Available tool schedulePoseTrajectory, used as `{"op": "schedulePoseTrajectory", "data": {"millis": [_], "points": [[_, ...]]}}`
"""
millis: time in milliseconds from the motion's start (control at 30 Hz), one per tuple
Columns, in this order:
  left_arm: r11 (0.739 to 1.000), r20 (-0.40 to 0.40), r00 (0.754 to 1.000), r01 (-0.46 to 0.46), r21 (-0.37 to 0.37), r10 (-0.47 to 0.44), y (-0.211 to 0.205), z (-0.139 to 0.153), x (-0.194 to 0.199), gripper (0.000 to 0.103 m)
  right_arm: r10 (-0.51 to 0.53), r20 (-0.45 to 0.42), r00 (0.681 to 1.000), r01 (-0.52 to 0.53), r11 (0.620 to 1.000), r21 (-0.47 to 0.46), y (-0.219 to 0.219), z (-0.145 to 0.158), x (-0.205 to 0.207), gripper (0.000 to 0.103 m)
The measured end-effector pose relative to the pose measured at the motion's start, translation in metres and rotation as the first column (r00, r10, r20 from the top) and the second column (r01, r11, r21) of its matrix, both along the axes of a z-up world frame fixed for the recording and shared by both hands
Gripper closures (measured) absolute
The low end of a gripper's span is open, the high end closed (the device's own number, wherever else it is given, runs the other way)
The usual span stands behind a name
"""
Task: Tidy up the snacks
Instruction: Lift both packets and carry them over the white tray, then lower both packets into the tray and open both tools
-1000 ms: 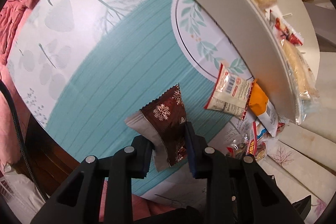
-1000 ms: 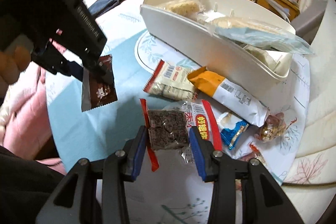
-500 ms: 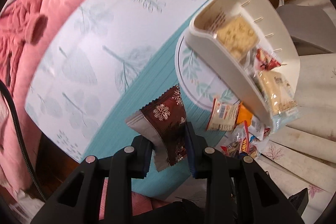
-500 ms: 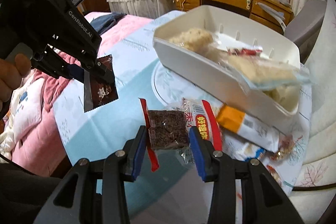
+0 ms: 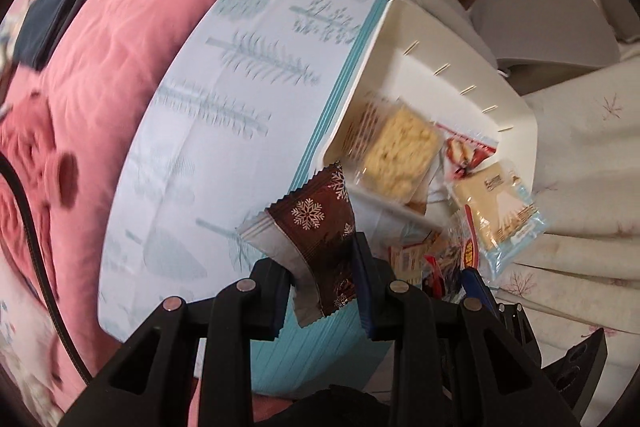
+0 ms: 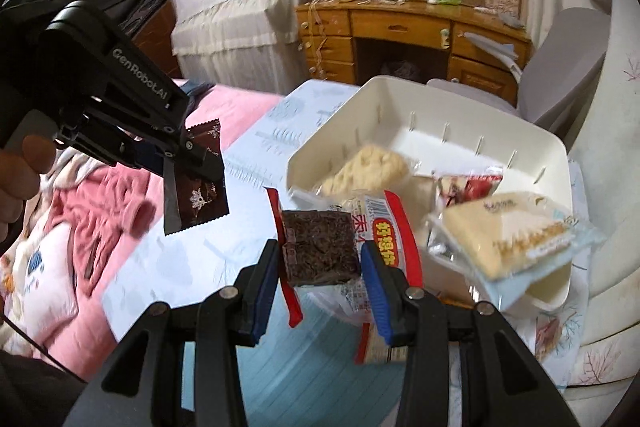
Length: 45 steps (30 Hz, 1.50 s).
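My left gripper (image 5: 322, 269) is shut on a brown snowflake snack packet (image 5: 320, 227), held high above the table near the white bin's (image 5: 516, 99) near end. The same left gripper (image 6: 188, 163) and brown packet (image 6: 198, 195) show at the left of the right wrist view, with a hand on the handle. My right gripper (image 6: 320, 267) is shut on a clear pack with a dark block and red edges (image 6: 320, 247), in front of the white bin (image 6: 532, 139). Inside the bin lie a pale crumbly cake (image 6: 364, 171), a red-and-white packet (image 6: 468, 185) and a light-blue wafer pack (image 6: 516, 231).
A table with a teal-and-white leaf-print cloth (image 5: 224, 131) carries the bin and a few loose packets (image 5: 408, 255). A pink bed cover (image 5: 100, 75) lies to the left, a grey chair (image 6: 560, 83) and a wooden desk (image 6: 400, 31) stand behind, and a cream sofa (image 5: 580, 155) to the right.
Both grippers have risen with their packets and moved toward the bin, which now shows its inside from above. The left gripper has rolled. Neither grip has changed.
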<state>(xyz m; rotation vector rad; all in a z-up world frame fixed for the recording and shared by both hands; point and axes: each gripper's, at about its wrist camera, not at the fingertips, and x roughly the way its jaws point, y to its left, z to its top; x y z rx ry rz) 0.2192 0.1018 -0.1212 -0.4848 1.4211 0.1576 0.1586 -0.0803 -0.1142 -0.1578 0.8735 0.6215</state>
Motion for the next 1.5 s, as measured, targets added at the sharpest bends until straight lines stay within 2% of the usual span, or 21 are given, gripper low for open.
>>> {"op": "schedulePoseTrajectory", "data": {"millis": [200,400,600,700,767,867,1000,1267,1400,1500], "points": [[0.994,0.026,0.994,0.108,0.025,-0.108,-0.006,0.008,0.04,0.077,-0.112,0.026,0.993,0.112,0.993,0.026,0.001,0.001,0.024,0.062],[0.968,0.029,0.969,0.243,0.062,-0.245,-0.018,0.002,0.077,0.077,-0.208,0.056,0.976,0.206,0.977,0.049,-0.001,0.0,0.045,0.061],[0.942,0.07,0.941,0.326,0.079,-0.331,-0.032,-0.004,0.103,0.076,-0.294,0.08,0.952,0.289,0.955,0.064,-0.003,-0.008,0.064,0.061],[0.931,0.091,0.927,0.358,0.065,-0.363,-0.039,-0.006,0.111,0.068,-0.333,0.077,0.94,0.326,0.941,0.086,-0.007,-0.01,0.07,0.06],[0.926,0.098,0.921,0.374,0.054,-0.378,-0.043,-0.007,0.111,0.055,-0.356,0.056,0.933,0.35,0.932,0.098,-0.011,-0.013,0.073,0.059],[0.919,0.115,0.912,0.392,0.038,-0.394,-0.048,-0.005,0.108,0.055,-0.377,0.044,0.925,0.37,0.922,0.112,-0.015,-0.014,0.072,0.056],[0.914,0.124,0.906,0.406,0.026,-0.406,-0.054,-0.002,0.1,0.053,-0.403,0.046,0.914,0.396,0.911,0.114,-0.02,-0.012,0.064,0.044],[0.9,0.178,0.885,0.436,0.007,-0.43,-0.072,0.004,0.068,0.047,-0.452,0.041,0.891,0.445,0.888,0.113,-0.037,-0.005,0.038,0.042],[0.893,0.202,0.876,0.45,-0.013,-0.439,-0.081,0.003,0.05,0.045,-0.478,0.041,0.877,0.472,0.875,0.11,-0.048,-0.004,0.021,0.036],[0.88,0.227,0.86,0.474,-0.022,-0.458,-0.091,0.001,0.035,0.041,-0.502,0.04,0.864,0.496,0.862,0.105,-0.058,-0.004,0.007,0.035]]}}
